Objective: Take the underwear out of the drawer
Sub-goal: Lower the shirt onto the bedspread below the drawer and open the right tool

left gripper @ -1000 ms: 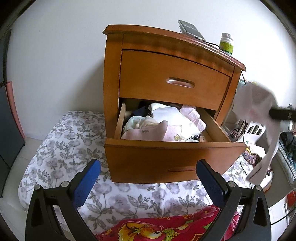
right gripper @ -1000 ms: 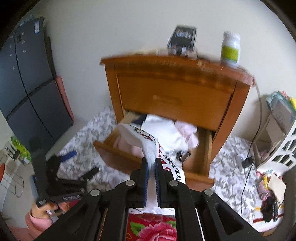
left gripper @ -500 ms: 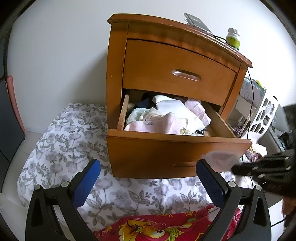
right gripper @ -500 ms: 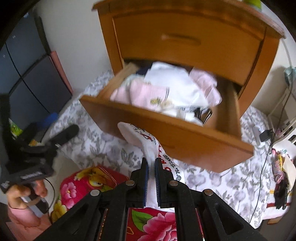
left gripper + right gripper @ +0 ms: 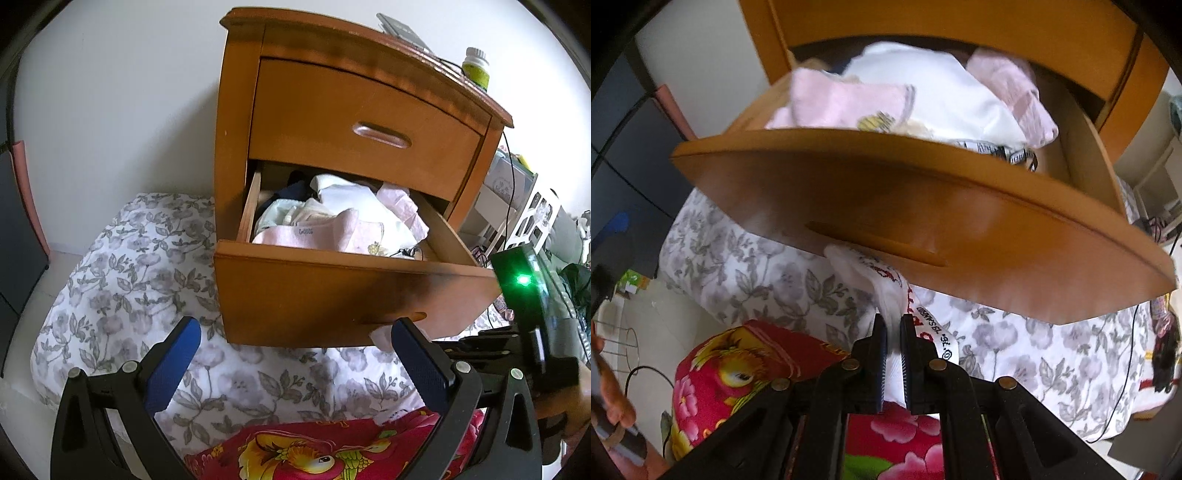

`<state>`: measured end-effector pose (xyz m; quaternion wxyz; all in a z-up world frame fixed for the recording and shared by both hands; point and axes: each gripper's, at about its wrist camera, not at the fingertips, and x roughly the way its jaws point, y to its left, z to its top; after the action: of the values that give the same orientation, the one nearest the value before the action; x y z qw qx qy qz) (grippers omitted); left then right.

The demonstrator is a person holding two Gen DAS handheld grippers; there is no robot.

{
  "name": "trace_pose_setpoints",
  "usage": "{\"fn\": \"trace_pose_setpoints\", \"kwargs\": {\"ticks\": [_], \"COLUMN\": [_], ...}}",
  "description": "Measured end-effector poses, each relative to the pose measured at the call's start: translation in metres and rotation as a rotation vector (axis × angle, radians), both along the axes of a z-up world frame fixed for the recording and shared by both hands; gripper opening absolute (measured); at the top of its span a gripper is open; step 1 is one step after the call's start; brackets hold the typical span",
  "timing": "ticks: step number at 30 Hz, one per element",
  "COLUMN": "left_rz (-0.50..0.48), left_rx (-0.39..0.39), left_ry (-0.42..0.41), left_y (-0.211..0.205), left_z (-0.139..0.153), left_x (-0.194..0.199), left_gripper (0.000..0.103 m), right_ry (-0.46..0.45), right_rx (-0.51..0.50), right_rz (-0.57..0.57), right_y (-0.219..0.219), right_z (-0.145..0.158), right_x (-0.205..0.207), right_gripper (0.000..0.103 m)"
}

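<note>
The wooden nightstand's lower drawer (image 5: 332,291) (image 5: 894,195) stands pulled out, stuffed with pink, white and dark folded clothes (image 5: 343,221) (image 5: 923,99). My right gripper (image 5: 893,325) is shut on a piece of white underwear (image 5: 882,284) with red and black print, held low in front of the drawer front, over the floral bedding. A corner of that white cloth (image 5: 382,338) shows under the drawer in the left wrist view, beside the right gripper's black body (image 5: 532,325). My left gripper (image 5: 295,354) hangs open and empty, short of the drawer.
Floral grey-and-white bedding (image 5: 122,280) (image 5: 1015,339) lies under the nightstand, with a red flowered quilt (image 5: 325,450) (image 5: 738,373) nearest me. A green-labelled bottle (image 5: 476,70) and a flat dark device (image 5: 402,29) sit on the nightstand top. White shelving and cables (image 5: 517,206) crowd the right.
My right gripper has dropped with the white underwear from above the open drawer to below its front edge. The left gripper has stayed nearly where it was.
</note>
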<state>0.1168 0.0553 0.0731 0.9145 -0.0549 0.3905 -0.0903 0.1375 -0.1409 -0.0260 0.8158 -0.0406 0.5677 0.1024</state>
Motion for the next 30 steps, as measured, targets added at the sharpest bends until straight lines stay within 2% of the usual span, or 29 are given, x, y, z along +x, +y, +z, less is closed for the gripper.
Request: {"fn": "trace_pose_setpoints", "kwargs": {"ticks": [11, 21, 23, 25, 30], "left_rz": [-0.013, -0.023, -0.024, -0.026, -0.025], "left_rx": [0.016, 0.028, 0.030, 0.031, 0.031], "left_ry": [0.063, 0.098, 0.100, 0.102, 0.101], "left_y": [-0.005, -0.009, -0.010, -0.010, -0.010], "left_z": [-0.020, -0.031, -0.032, -0.032, -0.032], "left_x": [0.009, 0.013, 0.013, 0.013, 0.013], "left_gripper": [0.103, 0.103, 0.103, 0.103, 0.103], "right_ry": [0.074, 0.072, 0.073, 0.066, 0.044], "right_rx": [-0.021, -0.027, -0.023, -0.029, -0.032], "right_rz": [-0.047, -0.047, -0.045, -0.046, -0.050], "right_y": [-0.002, -0.004, -0.004, -0.004, -0.007], "right_z": [-0.040, -0.042, -0.041, -0.040, -0.032], "right_x": [0.015, 0.017, 0.016, 0.016, 0.015], "right_gripper": [0.008, 0.011, 0.015, 0.032, 0.033]}}
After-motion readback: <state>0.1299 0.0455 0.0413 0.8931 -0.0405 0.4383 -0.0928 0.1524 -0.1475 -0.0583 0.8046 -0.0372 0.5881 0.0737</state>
